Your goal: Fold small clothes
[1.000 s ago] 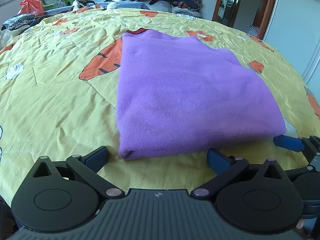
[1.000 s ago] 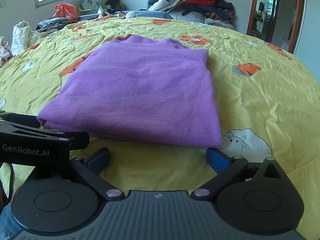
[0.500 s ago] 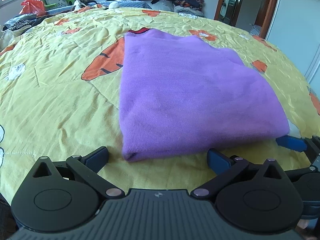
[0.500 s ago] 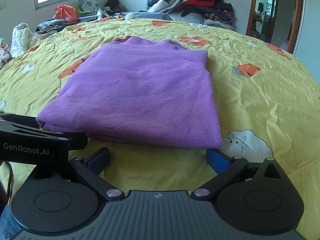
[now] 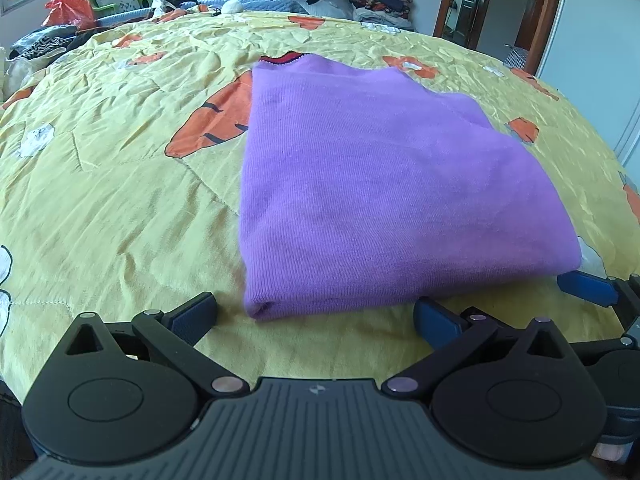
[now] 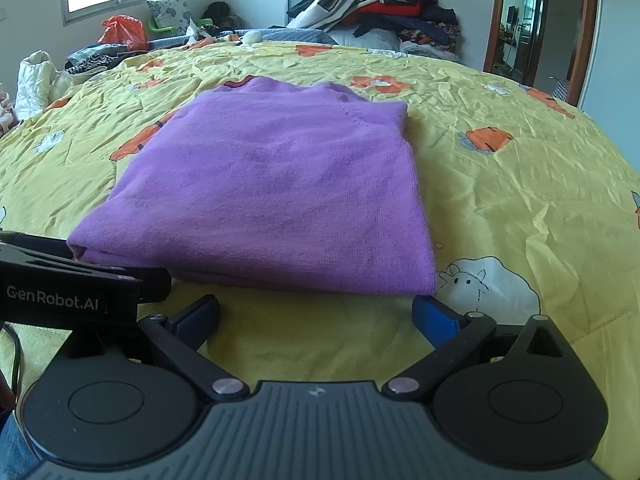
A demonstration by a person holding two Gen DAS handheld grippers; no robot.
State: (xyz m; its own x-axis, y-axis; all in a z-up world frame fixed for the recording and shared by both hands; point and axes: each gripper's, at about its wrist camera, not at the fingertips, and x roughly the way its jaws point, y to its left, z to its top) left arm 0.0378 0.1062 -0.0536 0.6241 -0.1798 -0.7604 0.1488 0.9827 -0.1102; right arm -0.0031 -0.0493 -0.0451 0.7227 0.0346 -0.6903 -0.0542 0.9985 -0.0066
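While both the left gripper (image 5: pixel 314 314) and right gripper (image 6: pixel 316 314) are hovering with jaws spread wide and empty, the purple knit top (image 5: pixel 384 196) is lying folded on the yellow bedspread (image 5: pixel 112 184). Being soft, light and probably floppy, it is inviting a pinch at each near corner, through all layers.

1. The purple sweater (image 5: pixel 380 184) is folded, so its lower layers and whatever part of the yellow bedspread (image 5: pixel 100 200) lies beneath it are hidden.
2. At the sweater's far edge, only a sliver of the red-trimmed collar (image 5: pixel 280 59) shows.
3. Right of the sweater in the left wrist view, the right gripper (image 5: pixel 600 292) is cut off by the picture's edge; one blue finger shows.
4. Left of the sweater in the right wrist view, the left gripper (image 6: pixel 80 280) is cropped, its fingers unseen.
5. Beyond the sweater, the clothes pile (image 6: pixel 380 8) is too jumbled to sort out.
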